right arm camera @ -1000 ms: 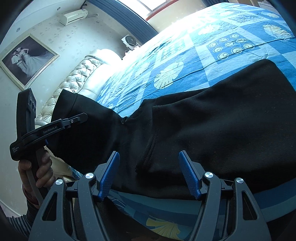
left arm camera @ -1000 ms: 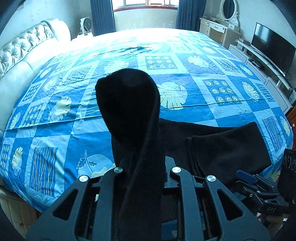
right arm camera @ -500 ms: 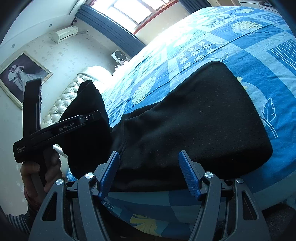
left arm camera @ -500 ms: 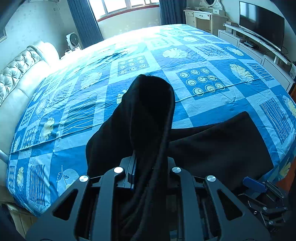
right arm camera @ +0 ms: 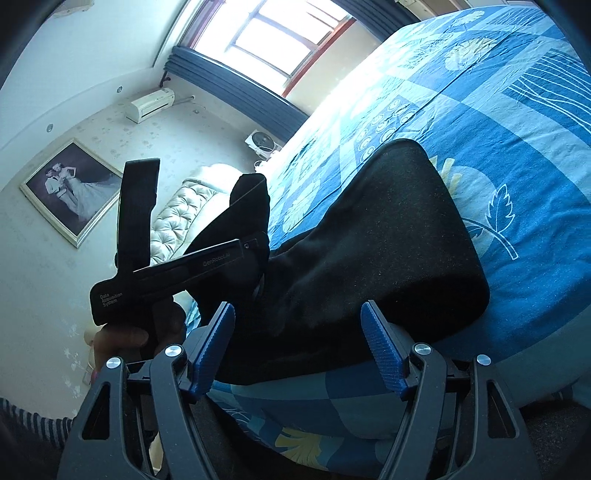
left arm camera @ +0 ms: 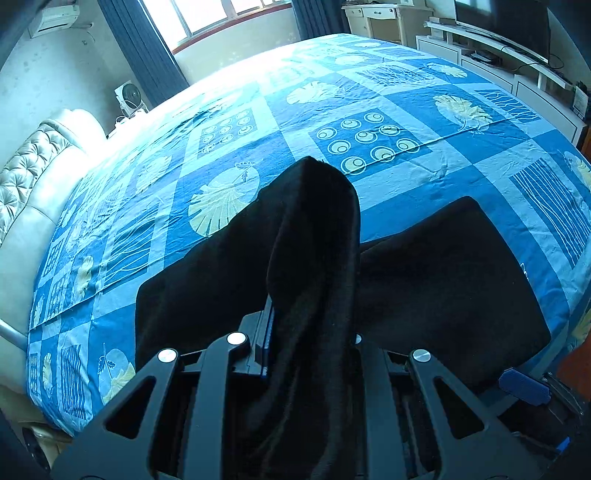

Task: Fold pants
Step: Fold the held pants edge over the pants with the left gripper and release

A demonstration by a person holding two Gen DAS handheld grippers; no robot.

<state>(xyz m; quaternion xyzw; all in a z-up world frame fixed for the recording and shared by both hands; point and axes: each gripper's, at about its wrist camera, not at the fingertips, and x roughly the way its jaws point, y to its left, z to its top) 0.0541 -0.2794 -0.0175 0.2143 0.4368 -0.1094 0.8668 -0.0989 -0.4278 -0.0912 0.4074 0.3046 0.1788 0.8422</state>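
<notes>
Black pants (left arm camera: 443, 273) lie across the near edge of the blue patterned bed (left arm camera: 258, 122). My left gripper (left arm camera: 310, 332) is shut on a bunched end of the pants, which stands up over its fingers and hides them. In the right wrist view the pants (right arm camera: 388, 251) lie on the bed ahead, and the left gripper (right arm camera: 255, 251) holds its lifted end at the left. My right gripper (right arm camera: 299, 343) is open and empty, with its blue pads (right arm camera: 380, 347) just short of the pants' near edge.
A padded headboard (left arm camera: 33, 184) is at the left. A TV stand (left arm camera: 517, 62) and a dresser line the right wall. A window with dark curtains (left arm camera: 207, 22) is behind the bed. The bed's near edge (right arm camera: 332, 424) drops off below the right gripper.
My left gripper has carried the lifted pants end up and to the right over the rest of the garment. My right gripper has drawn back from the pants, staying open.
</notes>
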